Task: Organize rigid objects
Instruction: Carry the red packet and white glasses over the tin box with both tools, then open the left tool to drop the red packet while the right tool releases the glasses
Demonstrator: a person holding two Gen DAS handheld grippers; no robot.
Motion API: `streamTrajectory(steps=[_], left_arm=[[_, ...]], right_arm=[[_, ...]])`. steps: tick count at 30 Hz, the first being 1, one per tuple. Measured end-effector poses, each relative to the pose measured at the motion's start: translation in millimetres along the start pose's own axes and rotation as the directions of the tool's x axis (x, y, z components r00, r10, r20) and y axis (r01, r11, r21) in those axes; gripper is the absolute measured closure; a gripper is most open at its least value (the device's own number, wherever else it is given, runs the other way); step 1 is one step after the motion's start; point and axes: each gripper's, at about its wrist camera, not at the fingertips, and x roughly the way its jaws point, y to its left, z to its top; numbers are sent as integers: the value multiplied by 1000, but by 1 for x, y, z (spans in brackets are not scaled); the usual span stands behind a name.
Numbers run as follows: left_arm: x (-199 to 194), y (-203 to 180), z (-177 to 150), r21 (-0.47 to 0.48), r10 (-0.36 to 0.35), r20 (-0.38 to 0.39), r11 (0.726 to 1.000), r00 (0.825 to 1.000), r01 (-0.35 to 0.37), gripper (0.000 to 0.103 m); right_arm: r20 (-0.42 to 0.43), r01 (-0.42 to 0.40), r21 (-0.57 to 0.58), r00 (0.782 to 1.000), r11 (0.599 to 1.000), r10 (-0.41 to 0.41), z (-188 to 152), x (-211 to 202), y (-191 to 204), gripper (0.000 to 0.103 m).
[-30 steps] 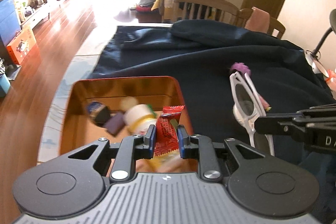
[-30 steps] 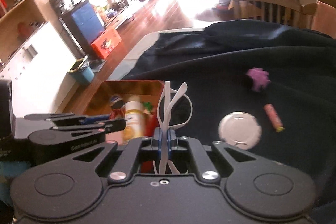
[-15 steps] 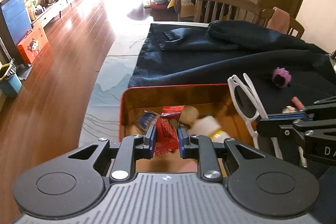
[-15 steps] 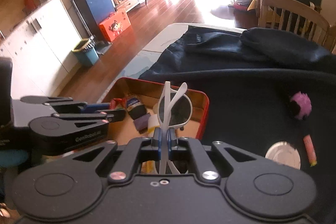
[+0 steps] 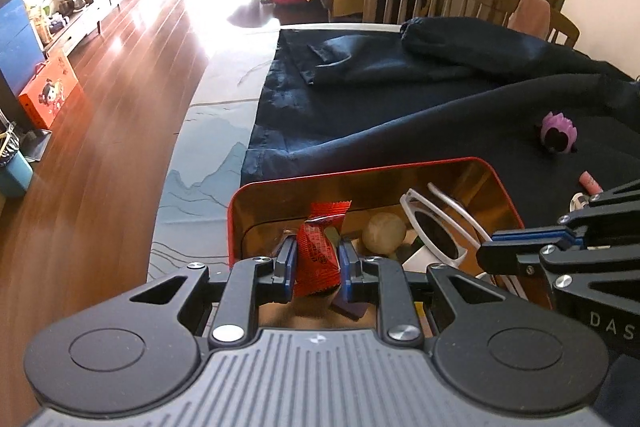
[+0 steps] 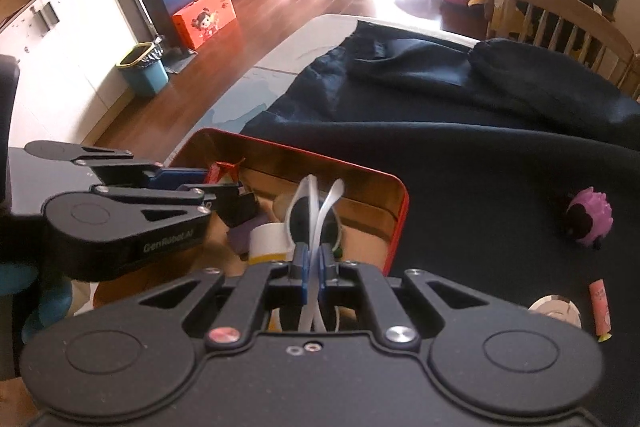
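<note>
Left view: your left tool (image 5: 318, 265) is clamping a red packet (image 5: 320, 251) over the red tin (image 5: 505, 189).

Right view: your right tool (image 6: 313, 269) is pinching white sunglasses (image 6: 314, 217) above it. Next, likely lower and release both.

Tin (image 5: 436, 167) on cloth (image 5: 400, 115); toy (image 5: 557, 133), tube (image 5: 591, 182) rightward.

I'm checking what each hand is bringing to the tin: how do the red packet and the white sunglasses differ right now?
The red packet is a soft crinkled wrapper; the white sunglasses are a rigid frame with dark lenses. The left tool clamps the packet across its body; the right tool pinches only the folded arms of the sunglasses. The packet stands upright; the sunglasses jut forward. Both hang over the red tin, still gripped.
</note>
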Motion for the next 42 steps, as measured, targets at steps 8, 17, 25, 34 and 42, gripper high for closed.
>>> streamTrajectory(steps=[8,17,25,34,42], left_arm=[[13,-4,2,11,5,-33,1000,999,-4,82],[19,-7,7,19,11,-47,1000,999,-10,82],[13,-12,5,18,38,-40,999,998,-37,81],[0,-16,-2,-6,43,-31,999,999,-43,71],[-27,-28,-9,-19,54,18,998,998,-53,44]], right_arm=[[-2,33,9,999,999,-33,1,4,0,90],[0,6,37,1000,999,-6,-2,-5,-5,84],[22,-30,70,999,997,28,-10,-18,-9,69],[50,-57,72,997,996,53,-20,-33,-13,61],[87,-95,62,992,994,89,-33,-55,-19,44]])
